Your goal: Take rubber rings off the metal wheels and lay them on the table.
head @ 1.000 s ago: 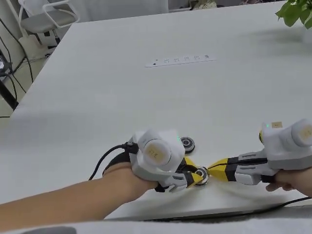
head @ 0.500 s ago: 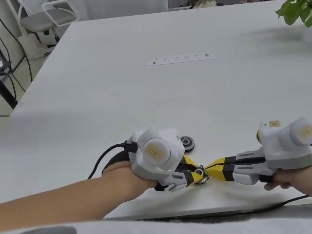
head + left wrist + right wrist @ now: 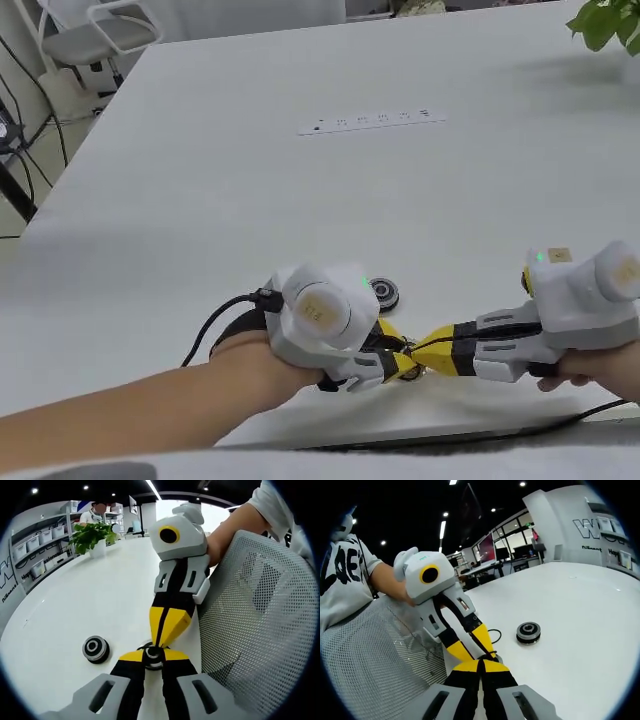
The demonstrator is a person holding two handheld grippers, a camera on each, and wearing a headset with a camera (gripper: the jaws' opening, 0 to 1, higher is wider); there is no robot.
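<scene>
My left gripper is shut on a small metal wheel, held just above the white table near its front edge. My right gripper meets it tip to tip and is shut on the thin black rubber ring at the wheel's rim. In the head view the left gripper and the right gripper touch, and their yellow tips largely hide the wheel. A second wheel with its black ring on lies flat on the table just beyond them, and it is also in the left gripper view.
A white power strip lies mid-table, and a potted plant stands at the far right corner. A black cable trails from the left gripper. A mesh office chair stands close behind the near table edge.
Both grippers have drifted slightly towards the table's front edge, still joined at the wheel. The right one has edged left, so its tips now cover more of the wheel.
</scene>
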